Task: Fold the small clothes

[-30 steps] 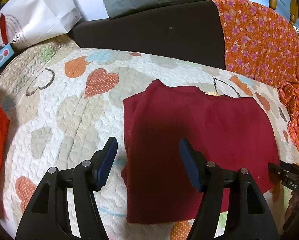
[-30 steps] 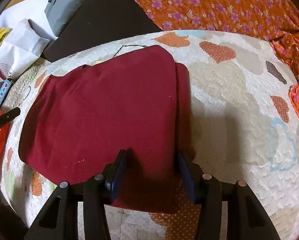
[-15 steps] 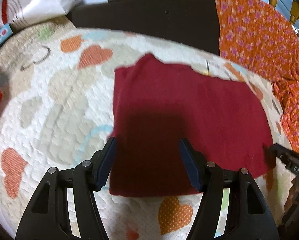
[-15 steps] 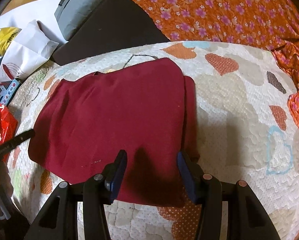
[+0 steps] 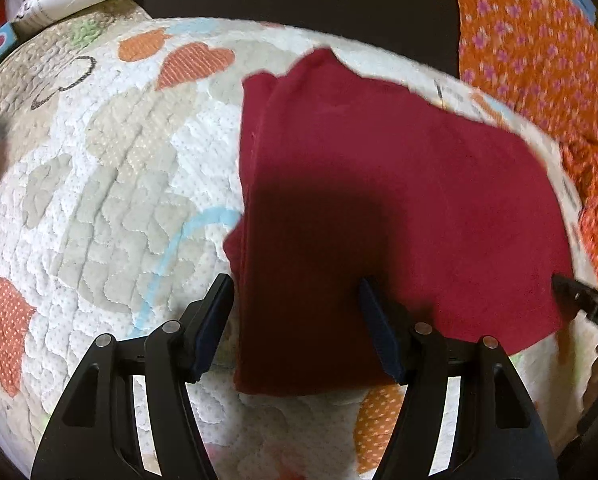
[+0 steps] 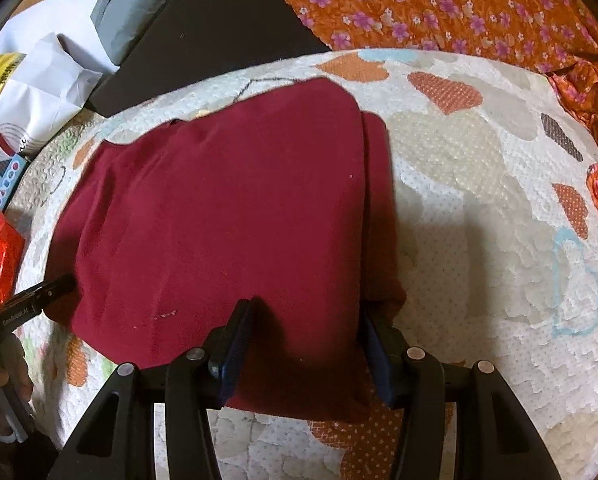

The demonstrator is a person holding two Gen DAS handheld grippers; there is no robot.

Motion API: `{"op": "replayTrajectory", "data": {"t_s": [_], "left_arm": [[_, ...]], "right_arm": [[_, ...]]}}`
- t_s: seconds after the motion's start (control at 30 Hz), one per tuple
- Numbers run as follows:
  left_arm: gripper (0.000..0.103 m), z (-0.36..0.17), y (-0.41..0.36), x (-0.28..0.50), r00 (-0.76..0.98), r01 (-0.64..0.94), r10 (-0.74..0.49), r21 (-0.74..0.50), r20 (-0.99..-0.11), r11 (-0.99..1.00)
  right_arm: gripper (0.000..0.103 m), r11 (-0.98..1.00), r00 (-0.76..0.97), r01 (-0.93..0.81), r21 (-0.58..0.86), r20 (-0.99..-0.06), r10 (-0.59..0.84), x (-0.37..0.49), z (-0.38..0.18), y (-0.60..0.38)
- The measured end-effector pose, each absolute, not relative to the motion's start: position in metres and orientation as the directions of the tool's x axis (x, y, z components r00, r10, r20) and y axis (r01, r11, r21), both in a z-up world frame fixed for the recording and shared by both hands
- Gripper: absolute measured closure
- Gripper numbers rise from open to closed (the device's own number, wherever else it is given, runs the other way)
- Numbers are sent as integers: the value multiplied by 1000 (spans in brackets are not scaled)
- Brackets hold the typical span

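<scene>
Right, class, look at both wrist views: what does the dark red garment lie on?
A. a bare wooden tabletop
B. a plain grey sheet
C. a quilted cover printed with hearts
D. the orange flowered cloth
C: the dark red garment lies flat on the quilted cover with orange, beige and blue hearts, while the orange flowered cloth lies farther back, beyond it.
</scene>
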State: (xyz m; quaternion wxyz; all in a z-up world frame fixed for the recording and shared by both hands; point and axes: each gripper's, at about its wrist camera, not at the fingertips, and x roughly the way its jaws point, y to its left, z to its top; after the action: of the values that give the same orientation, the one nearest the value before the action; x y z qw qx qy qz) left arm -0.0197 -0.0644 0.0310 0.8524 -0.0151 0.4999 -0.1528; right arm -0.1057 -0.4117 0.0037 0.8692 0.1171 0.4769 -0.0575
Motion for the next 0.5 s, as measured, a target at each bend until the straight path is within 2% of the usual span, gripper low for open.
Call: {"op": "replayTrajectory", "data": {"t_s": [0.27, 0.5], "left_arm": [[38, 56, -64, -14, 540, 257, -301, -187, -786, 948], [38, 66, -70, 32, 555, 223, -317, -230, -769, 947]], "right_arm": [[52, 966, 626, 203, 157, -780, -5, -109, 30, -407], [52, 970, 659, 175, 171, -752, 14, -78, 37, -409]]}}
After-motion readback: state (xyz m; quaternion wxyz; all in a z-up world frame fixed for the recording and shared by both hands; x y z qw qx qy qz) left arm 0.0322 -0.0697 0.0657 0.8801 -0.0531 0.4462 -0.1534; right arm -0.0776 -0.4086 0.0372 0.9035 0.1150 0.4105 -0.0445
